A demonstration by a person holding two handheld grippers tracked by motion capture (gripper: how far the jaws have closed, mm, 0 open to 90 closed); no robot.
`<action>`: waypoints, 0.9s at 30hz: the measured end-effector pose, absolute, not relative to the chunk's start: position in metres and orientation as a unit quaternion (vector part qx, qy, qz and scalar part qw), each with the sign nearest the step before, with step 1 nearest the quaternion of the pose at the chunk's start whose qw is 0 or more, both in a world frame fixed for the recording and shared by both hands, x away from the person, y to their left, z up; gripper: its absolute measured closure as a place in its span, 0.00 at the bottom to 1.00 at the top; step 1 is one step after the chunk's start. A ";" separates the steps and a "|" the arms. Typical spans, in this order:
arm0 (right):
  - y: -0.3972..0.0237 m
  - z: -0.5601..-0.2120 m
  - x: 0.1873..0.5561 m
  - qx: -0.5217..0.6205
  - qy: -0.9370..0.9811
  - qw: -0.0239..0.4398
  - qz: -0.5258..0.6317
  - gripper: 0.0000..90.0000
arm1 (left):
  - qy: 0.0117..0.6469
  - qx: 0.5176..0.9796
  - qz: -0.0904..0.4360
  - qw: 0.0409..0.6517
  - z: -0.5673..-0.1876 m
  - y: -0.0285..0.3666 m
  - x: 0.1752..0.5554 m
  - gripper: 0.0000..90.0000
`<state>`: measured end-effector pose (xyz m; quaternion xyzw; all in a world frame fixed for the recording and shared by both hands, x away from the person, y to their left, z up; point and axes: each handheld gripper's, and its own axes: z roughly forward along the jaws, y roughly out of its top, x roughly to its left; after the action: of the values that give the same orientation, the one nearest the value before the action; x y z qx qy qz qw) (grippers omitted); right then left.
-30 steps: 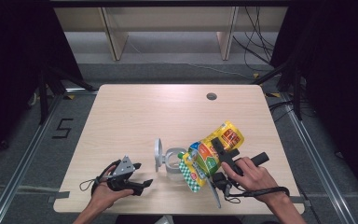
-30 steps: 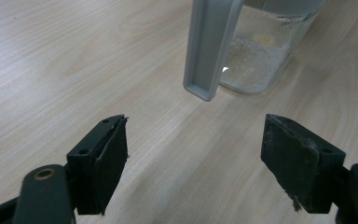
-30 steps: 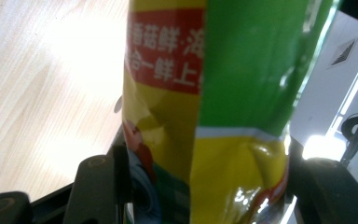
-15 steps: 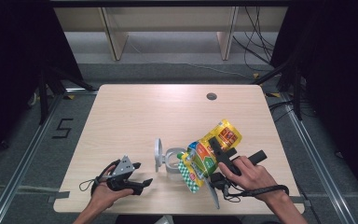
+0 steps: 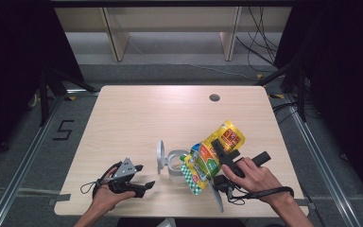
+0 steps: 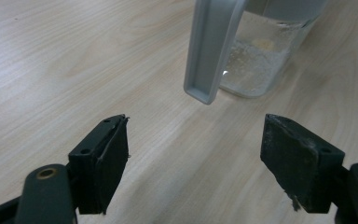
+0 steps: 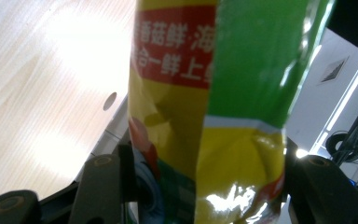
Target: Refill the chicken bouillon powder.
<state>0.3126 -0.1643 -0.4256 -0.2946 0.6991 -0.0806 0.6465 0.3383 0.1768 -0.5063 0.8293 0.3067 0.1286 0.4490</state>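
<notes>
The snack bag [image 5: 213, 153] is being held tilted above the clear plastic pitcher [image 5: 176, 161], near the worktop's [image 5: 137, 113] front edge and a little toward its right corner. Its lower end, patterned in green and white checks, is hanging over the pitcher's open mouth, while its yellow and red upper end is pointing up toward the right rear corner. In the right gripper view the bag [image 7: 214, 107] is showing glossy yellow and green foil, creased, with a red band of printed characters, and it is sitting squeezed between the 2 black jaws. So the right gripper [image 5: 222, 156] is clamping the bag across its middle.

The step in hand looks like pouring the bag's contents into the pitcher. To do it well, the person should be keeping the bag's lower opening centred over the mouth, tipping it slowly, and holding the grip firm without crushing what is inside. Whether that lower end is actually open, I cannot tell.

The pitcher [image 6: 261, 51] is standing upright, with a grey handle [image 6: 212, 51] on its side facing the left gripper and pale crumbs or grains lying on its bottom. Its grey lid [image 5: 160, 154] is standing on edge just beside it.

The left gripper [image 5: 139, 177] is resting near the front left corner, its jaws spread wide and holding nothing, aimed at the handle. It could be steadying the pitcher while the pouring is going on.
</notes>
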 end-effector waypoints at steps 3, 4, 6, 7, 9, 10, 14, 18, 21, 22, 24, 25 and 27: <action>-0.165 -0.424 0.312 -0.296 0.698 0.647 -0.083 0.54 | 0.306 0.830 0.128 0.450 -0.506 0.176 0.338 0.26; -0.165 -0.424 0.312 -0.297 0.698 0.647 -0.082 0.54 | 0.305 0.831 0.128 0.448 -0.506 0.176 0.338 0.26; -0.165 -0.425 0.312 -0.296 0.698 0.647 -0.082 0.54 | 0.304 0.831 0.129 0.448 -0.506 0.177 0.338 0.26; -0.165 -0.425 0.312 -0.297 0.698 0.646 -0.082 0.54 | 0.305 0.831 0.130 0.447 -0.506 0.177 0.338 0.26; -0.165 -0.423 0.312 -0.300 0.695 0.648 -0.081 0.54 | 0.300 0.835 0.134 0.441 -0.506 0.177 0.338 0.25; -0.165 -0.422 0.312 -0.295 0.696 0.650 -0.080 0.54 | 0.299 0.836 0.134 0.440 -0.506 0.177 0.338 0.25; -0.163 -0.423 0.311 -0.303 0.696 0.646 -0.086 0.54 | 0.313 0.829 0.125 0.447 -0.507 0.175 0.337 0.25; -0.164 -0.423 0.312 -0.302 0.701 0.640 -0.086 0.56 | 0.299 0.836 0.135 0.440 -0.506 0.177 0.338 0.25; -0.164 -0.423 0.311 -0.302 0.698 0.644 -0.082 0.56 | 0.309 0.829 0.131 0.448 -0.507 0.175 0.337 0.25; -0.164 -0.422 0.311 -0.304 0.697 0.644 -0.082 0.56 | 0.304 0.831 0.132 0.447 -0.506 0.176 0.338 0.25; -0.164 -0.421 0.311 -0.304 0.695 0.646 -0.084 0.56 | 0.314 0.828 0.125 0.448 -0.507 0.175 0.337 0.25; -0.164 -0.420 0.311 -0.303 0.699 0.643 -0.085 0.56 | 0.315 0.826 0.127 0.451 -0.507 0.174 0.337 0.25; -0.164 -0.421 0.310 -0.305 0.696 0.644 -0.086 0.56 | 0.311 0.828 0.129 0.448 -0.507 0.175 0.337 0.25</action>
<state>0.3104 -0.1639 -0.4210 -0.3054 0.6962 -0.0859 0.6440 0.3370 0.1750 -0.5068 0.8278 0.3112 0.1293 0.4485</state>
